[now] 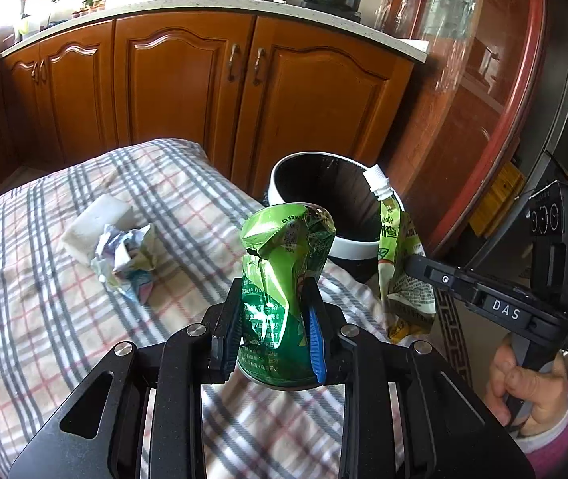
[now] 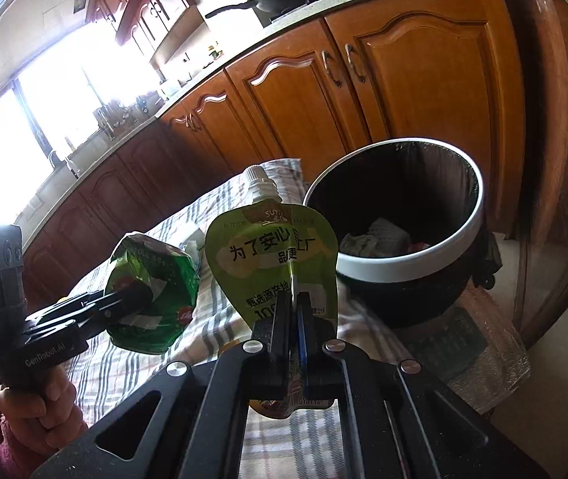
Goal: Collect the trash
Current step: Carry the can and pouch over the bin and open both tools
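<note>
Transport step in hand: left claw (image 1: 274,319) clamped on the crushed green can (image 1: 284,271), right claw (image 2: 294,311) clamped on the spouted pouch (image 2: 274,255), both needing carriage over the bin (image 2: 404,267) at two o'clock before release.

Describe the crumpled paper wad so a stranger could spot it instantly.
On the plaid-covered table, look left of the crushed green can. The crumpled paper wad lies against a white foam block; unlike the smooth block, it is wrinkled with pastel blue and pink print.
</note>
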`<state>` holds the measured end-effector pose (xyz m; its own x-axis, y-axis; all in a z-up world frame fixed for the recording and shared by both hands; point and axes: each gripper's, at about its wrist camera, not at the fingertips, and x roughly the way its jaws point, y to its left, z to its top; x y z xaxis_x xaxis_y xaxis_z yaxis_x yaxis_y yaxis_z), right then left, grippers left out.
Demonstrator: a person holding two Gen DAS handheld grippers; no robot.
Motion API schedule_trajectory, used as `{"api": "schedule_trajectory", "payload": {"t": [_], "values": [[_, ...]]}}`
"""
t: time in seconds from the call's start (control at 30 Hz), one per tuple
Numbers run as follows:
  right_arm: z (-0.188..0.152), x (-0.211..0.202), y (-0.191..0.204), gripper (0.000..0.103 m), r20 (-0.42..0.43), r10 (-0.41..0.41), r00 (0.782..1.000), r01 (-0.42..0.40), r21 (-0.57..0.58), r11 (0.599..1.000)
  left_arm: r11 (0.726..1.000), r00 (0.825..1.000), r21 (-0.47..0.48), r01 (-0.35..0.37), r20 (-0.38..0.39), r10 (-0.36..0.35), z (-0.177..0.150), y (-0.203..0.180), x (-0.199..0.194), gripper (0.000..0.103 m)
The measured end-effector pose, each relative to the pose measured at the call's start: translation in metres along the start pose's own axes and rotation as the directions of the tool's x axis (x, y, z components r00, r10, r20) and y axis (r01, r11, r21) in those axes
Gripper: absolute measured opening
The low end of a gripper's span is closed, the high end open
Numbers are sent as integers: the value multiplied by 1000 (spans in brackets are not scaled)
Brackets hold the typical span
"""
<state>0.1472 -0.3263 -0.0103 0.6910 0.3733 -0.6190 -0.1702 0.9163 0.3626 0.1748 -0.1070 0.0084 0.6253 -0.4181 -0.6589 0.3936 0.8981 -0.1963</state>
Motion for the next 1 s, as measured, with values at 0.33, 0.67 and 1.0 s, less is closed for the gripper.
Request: {"api": "schedule_trajectory", "payload": {"t": [0.33,0.67,1.0], "values": [[11,-5,-21,3,31,-22,999,22,22,1000,1000,1000,22,6,-14,-5,12,-9,16,26],[28,-6,-42,3,52,-53,997,51,39,998,999,1000,37,20,-19,-20,29,-24,35,26],[47,-4,-62,3,75,-84,994,80,57,995,998,1000,50,29,-13,-29,48,-32,50,26]]}}
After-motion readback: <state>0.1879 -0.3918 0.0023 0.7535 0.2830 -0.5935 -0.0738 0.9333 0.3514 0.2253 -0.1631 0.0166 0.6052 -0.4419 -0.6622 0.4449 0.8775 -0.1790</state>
